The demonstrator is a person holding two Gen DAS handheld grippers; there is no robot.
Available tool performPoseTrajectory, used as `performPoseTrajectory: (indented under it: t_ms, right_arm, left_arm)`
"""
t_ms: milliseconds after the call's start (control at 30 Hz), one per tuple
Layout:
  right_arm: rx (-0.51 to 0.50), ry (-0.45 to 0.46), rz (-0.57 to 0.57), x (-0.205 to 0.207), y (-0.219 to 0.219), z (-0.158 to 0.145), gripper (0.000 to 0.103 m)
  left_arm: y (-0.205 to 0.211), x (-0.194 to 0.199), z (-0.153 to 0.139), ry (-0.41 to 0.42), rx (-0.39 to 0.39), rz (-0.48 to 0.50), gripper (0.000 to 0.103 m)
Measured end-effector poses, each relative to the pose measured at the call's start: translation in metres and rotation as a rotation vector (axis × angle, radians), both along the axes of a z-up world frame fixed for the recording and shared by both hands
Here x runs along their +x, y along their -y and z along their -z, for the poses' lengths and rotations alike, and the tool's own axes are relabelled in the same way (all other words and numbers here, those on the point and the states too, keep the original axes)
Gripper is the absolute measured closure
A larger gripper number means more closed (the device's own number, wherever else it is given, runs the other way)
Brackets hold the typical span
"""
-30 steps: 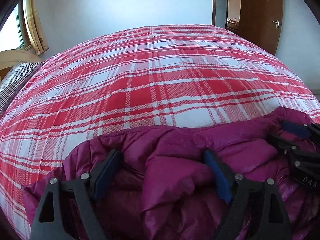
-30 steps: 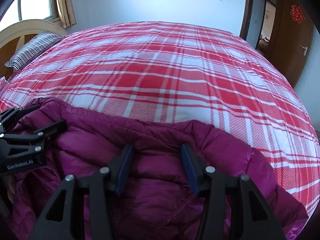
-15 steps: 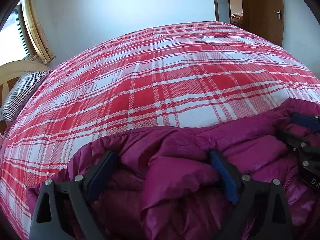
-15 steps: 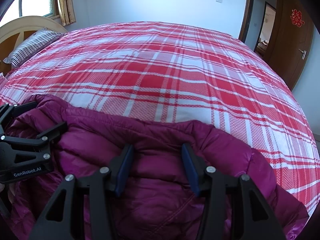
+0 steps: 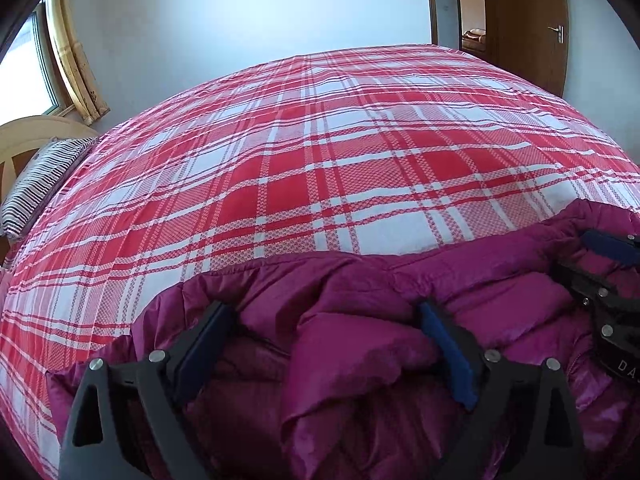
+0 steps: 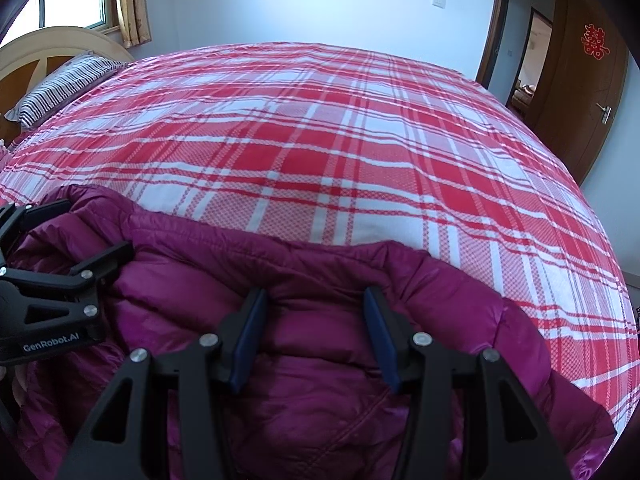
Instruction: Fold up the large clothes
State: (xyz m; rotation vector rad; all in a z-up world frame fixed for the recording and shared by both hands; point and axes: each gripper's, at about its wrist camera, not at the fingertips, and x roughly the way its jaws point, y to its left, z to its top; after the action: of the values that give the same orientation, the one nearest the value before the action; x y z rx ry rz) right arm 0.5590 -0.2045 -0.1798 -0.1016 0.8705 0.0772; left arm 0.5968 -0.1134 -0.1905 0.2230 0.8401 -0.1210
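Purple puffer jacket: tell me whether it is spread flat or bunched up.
Bunched up. The purple puffer jacket lies in thick, overlapping folds at the near edge of the plaid bed cover, not smoothed flat.

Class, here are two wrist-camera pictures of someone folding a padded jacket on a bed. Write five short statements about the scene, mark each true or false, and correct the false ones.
1. The purple padded jacket lies on a red and white checked bedspread. True.
2. The jacket is spread across the middle of the bed. False: it is bunched at the near edge; the rest of the bedspread is bare.
3. A striped pillow lies by the headboard. True.
4. The left gripper is clamped shut. False: its jaws stand wide, with jacket folds between them.
5. The brown door has a red ornament on it. True.
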Motion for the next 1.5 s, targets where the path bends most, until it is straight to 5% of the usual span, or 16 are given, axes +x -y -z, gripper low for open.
performPoseTrajectory:
  t_ms: [700,833,933,1000,1267,1500]
  right_arm:
    - [-0.005,-0.001,-0.001,0.001,-0.001,0.000,0.049]
    - [0.006,-0.003,-0.034,-0.003,0.005,-0.011,0.045]
    - [0.018,0.133,-0.014,-0.046,0.024,-0.052,0.029]
    - [0.100,0.138,-0.033,-0.085,0.045,-0.071,0.011]
    - [0.220,-0.037,0.091,-0.291,0.127,-0.054,0.011]
    - [0.289,-0.076,0.190,-0.416,0.135,-0.024,0.017]
  left_arm:
    - [0.002,0.001,0.000,-0.004,0.010,0.000,0.007]
    - [-0.010,-0.004,-0.031,-0.017,-0.047,0.009,0.008]
    - [-0.038,-0.041,-0.078,0.026,-0.198,0.054,0.008]
    - [-0.059,-0.082,-0.096,0.057,-0.217,0.091,0.008]
    - [-0.151,-0.290,-0.065,0.021,-0.174,0.109,0.008]
    - [-0.181,-0.386,-0.021,-0.059,-0.245,0.011,0.008]
